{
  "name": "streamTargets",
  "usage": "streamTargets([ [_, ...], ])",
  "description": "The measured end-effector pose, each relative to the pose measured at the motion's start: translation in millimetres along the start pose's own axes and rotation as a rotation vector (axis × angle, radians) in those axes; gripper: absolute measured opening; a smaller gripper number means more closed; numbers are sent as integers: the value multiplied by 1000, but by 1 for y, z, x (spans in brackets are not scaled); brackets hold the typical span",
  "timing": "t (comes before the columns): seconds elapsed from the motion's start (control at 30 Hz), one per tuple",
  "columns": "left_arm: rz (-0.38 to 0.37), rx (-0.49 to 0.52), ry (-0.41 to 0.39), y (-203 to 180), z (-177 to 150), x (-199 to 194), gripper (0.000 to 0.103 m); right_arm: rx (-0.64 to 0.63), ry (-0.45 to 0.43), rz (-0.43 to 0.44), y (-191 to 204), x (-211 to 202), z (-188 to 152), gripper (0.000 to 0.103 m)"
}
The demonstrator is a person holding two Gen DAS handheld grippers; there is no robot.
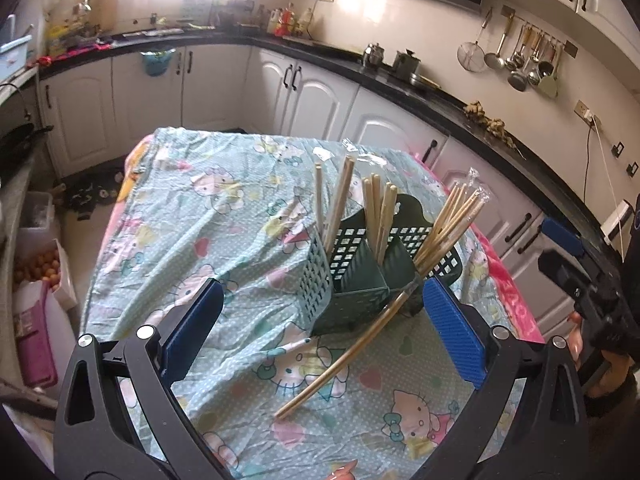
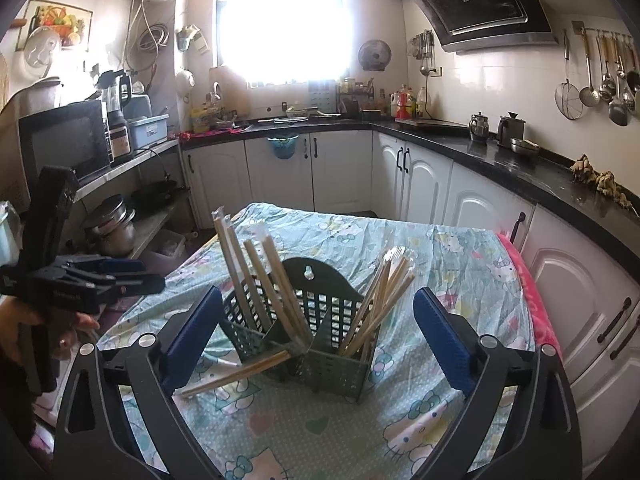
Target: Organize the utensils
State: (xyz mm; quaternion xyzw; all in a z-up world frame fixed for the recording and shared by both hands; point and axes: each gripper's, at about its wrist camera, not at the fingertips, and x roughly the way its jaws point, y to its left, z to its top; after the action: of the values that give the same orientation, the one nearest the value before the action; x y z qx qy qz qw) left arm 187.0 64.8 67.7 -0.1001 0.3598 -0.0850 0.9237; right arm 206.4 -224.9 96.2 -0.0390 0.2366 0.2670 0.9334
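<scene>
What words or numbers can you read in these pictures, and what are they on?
None can be read for sure.
Range hood: a small pale brand mark, too blurred to read.
Left gripper: faint lettering on its black body, too blurred.
Pink blanket under the tablecloth: pale letter-like shapes, not readable.
Tablecloth: cartoon cats and hearts only, no words.

Chopsticks (image 1: 444,228) in caddy (image 1: 360,272) on tablecloth (image 1: 192,240); one pair (image 1: 344,360) beside it.

Dark green slotted utensil caddy (image 2: 316,332) stands upright on the desk, divided into compartments. Bare wooden chopsticks (image 2: 260,280) lean in the left compartment; plastic-wrapped chopsticks (image 2: 384,300) fan out of the right. One loose pair (image 1: 344,356) lies on the cloth, its far end against the caddy's base.
</scene>
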Motion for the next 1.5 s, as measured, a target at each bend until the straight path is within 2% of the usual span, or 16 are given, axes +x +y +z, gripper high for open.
streamTargets([
  [0.5,59,-19,-87,-3,-34,-25,92,-35,35,1,19,-8,-33,96],
  [1.03,71,-18,-63,-13,-73,-19,92,-25,43,-24,31,-17,-74,96],
  [1.5,96,27,-102,-28,-99,-24,92,7,54,-60,33,-25,-107,96],
])
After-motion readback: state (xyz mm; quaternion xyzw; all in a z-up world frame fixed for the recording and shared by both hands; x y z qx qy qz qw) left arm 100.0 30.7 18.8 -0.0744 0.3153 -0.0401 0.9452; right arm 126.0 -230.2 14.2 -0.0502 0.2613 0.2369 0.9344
